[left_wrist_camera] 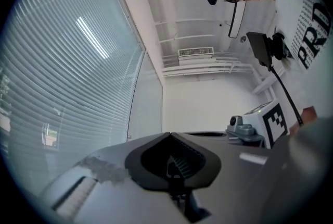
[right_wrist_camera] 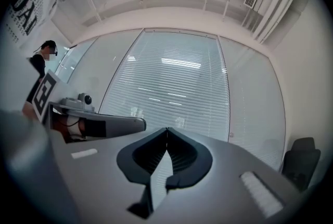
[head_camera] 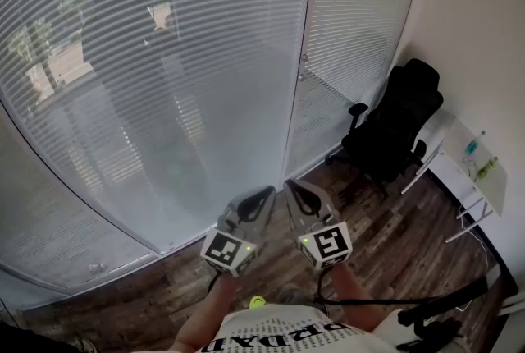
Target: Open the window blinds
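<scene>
Window blinds (head_camera: 164, 80) cover the whole glass wall in front of the person, from the floor (head_camera: 394, 228) up and out of the picture. They are made of thin, pale, horizontal slats. The slats lie nearly flat and closed, so only some trees and ground outside show faintly through them. Reflections of ceiling lights lie over the slats, so I judge that glass stands in front of them.

Such slats are probably very light and bend easily, so it is better not to pinch them. No cord or wand shows in any view. The best place to take hold seems to be the small round knob (head_camera: 303, 58) on the frame post between the two panels (I cannot tell what it really drives).

The left gripper (head_camera: 264, 194) and the right gripper (head_camera: 290, 185) hang side by side, near each other and well apart from the blinds. On both, the fingers (left_wrist_camera: 135, 197) are pressed together with nothing between them.

In the right corner a black office chair (head_camera: 398, 126) stands beside a white table (head_camera: 472, 179).
</scene>
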Tool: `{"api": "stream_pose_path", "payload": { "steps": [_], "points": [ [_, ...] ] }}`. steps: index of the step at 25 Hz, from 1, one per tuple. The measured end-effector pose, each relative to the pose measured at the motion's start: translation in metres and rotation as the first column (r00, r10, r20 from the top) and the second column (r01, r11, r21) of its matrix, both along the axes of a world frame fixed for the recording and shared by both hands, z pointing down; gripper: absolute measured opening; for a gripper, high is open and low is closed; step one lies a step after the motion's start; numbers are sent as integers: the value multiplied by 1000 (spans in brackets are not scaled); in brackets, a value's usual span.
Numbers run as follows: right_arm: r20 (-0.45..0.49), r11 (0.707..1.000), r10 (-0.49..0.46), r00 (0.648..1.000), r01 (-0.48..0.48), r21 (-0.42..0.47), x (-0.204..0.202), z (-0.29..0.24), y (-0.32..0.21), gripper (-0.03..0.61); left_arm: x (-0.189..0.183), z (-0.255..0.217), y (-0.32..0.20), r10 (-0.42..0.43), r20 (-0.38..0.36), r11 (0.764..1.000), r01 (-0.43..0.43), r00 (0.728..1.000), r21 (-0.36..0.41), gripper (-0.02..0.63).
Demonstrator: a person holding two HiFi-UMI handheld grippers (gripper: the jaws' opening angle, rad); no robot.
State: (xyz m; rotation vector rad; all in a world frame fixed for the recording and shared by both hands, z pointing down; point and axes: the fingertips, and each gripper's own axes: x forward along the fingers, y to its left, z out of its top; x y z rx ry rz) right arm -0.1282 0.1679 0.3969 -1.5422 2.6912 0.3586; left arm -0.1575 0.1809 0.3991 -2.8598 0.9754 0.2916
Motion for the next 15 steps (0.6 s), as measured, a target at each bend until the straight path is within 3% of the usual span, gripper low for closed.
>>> {"api": "stream_pose_path", "payload": {
  "steps": [6,15],
  "points": [
    [-13,1000,-19,1000,18,-17,2,10,-26,9,8,6,-26,3,-4,1000,-3,1000,-15,-8],
    [23,996,-49,999,50,-72,49,11,-86,9,55,9,-83,-8,37,999,10,999,-44,-8]
  ]
}}
